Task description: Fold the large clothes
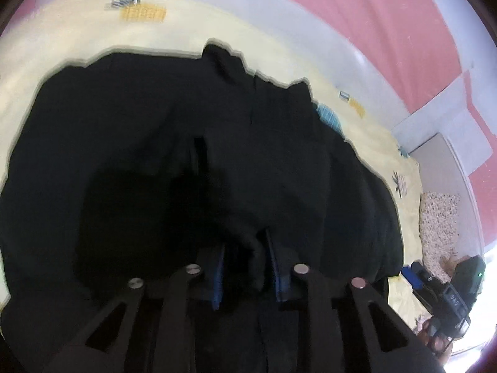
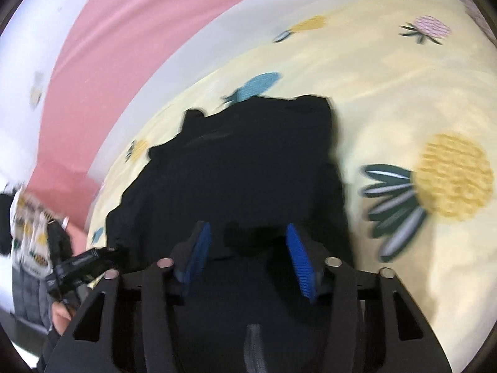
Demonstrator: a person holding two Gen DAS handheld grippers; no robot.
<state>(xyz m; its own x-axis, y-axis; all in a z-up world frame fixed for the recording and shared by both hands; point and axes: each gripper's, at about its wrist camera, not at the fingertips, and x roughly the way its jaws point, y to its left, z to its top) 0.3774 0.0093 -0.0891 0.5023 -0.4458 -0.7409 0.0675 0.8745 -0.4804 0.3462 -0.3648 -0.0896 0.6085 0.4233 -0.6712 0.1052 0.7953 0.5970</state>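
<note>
Left tongs are down in the black garment, and a bunched ridge of the dark cloth sits right between the two blue pads, which stand narrow and pinch it. Over on the right, the right tongs hang above the near part of the same black garment; their blue pads stand apart, part-way open, with cloth below them but nothing pressed between.

The garment lies spread on a bed, on a pale yellow sheet printed with pineapples. It is plain black, rumpled, with a jagged far edge and soft folds running through the middle; blur hides finer detail.

Both tongs point forward and downward at the cloth. In the right wrist view, the other tongs' dark body shows at the left edge, with fingers of a hand below it.
</note>
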